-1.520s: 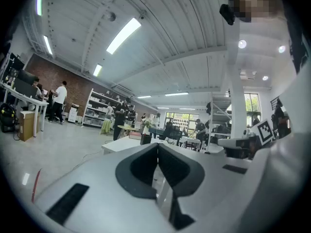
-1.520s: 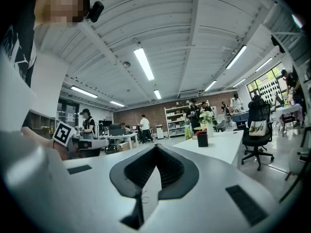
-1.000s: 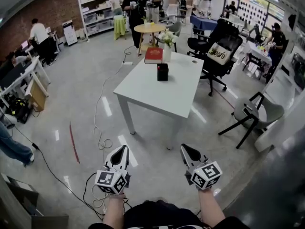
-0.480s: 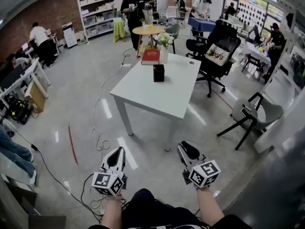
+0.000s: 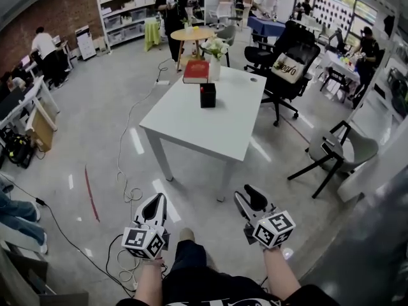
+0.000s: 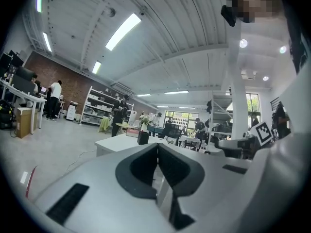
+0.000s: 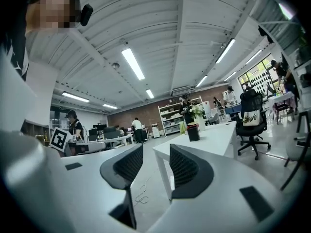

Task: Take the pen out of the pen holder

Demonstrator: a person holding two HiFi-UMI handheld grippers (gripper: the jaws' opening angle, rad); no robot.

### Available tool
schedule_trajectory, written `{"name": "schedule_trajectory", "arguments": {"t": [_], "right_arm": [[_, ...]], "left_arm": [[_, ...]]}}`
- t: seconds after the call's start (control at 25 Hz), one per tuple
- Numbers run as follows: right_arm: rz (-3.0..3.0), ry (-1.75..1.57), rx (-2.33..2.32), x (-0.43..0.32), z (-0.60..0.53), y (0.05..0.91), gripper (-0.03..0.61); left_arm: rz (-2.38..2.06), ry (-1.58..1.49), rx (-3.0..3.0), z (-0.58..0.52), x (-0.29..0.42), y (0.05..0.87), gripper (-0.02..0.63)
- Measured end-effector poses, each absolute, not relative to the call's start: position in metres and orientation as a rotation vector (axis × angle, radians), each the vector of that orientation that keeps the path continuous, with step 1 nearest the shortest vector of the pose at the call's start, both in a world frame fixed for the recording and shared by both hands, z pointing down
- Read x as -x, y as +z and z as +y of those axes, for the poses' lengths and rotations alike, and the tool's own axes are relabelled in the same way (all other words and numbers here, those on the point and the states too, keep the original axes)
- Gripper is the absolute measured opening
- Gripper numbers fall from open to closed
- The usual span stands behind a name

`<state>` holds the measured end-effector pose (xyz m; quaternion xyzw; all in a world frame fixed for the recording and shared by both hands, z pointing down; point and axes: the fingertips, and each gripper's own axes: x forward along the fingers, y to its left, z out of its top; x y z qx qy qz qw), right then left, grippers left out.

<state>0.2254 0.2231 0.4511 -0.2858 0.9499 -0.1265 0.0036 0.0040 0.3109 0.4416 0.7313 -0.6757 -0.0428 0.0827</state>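
Observation:
A black pen holder stands on the white table, well ahead of both grippers. It also shows small in the left gripper view and the right gripper view. I cannot make out a pen in it at this distance. My left gripper is held low over the floor, its jaws shut together with nothing in them. My right gripper is beside it. Its jaws have just been opening and now stand apart with nothing between them.
On the table behind the holder lie a red book and a vase of flowers. A black office chair and a grey chair stand to the right. Cables trail on the floor to the left. People stand by the far shelves.
The right gripper's jaws have gone from shut to open. Both grippers have shifted a little as the person steps toward the table; a leg now shows between them.

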Motion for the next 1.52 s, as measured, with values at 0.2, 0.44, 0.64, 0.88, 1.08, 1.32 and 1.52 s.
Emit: {"name": "schedule_trajectory", "arguments": {"t": [0.2, 0.44, 0.64, 0.88, 1.08, 1.32, 1.52], "right_arm": [[2.957, -0.432, 0.940, -0.203, 0.181, 0.452, 0.181], [2.941, -0.505, 0.937, -0.160, 0.136, 0.461, 0.181], [2.951, -0.533, 0.946, -0.127, 0.110, 0.468, 0.183], [2.932, -0.525, 1.011, -0.108, 0.080, 0.465, 0.183], [2.916, -0.519, 1.067, -0.094, 0.062, 0.465, 0.183], [2.889, -0.479, 1.096, -0.078, 0.049, 0.465, 0.183], [2.889, -0.489, 1.112, -0.068, 0.045, 0.467, 0.183]], "left_arm": [[-1.985, -0.124, -2.206, 0.266, 0.024, 0.440, 0.005], [-1.962, -0.096, -2.196, 0.224, 0.062, 0.450, 0.005], [-1.943, -0.089, -2.172, 0.195, 0.095, 0.460, 0.005], [-1.885, -0.106, -2.215, 0.153, 0.115, 0.457, 0.005], [-1.825, -0.105, -2.261, 0.127, 0.127, 0.460, 0.005], [-1.794, -0.115, -2.294, 0.108, 0.147, 0.458, 0.005], [-1.791, -0.110, -2.301, 0.107, 0.157, 0.462, 0.005]]}}
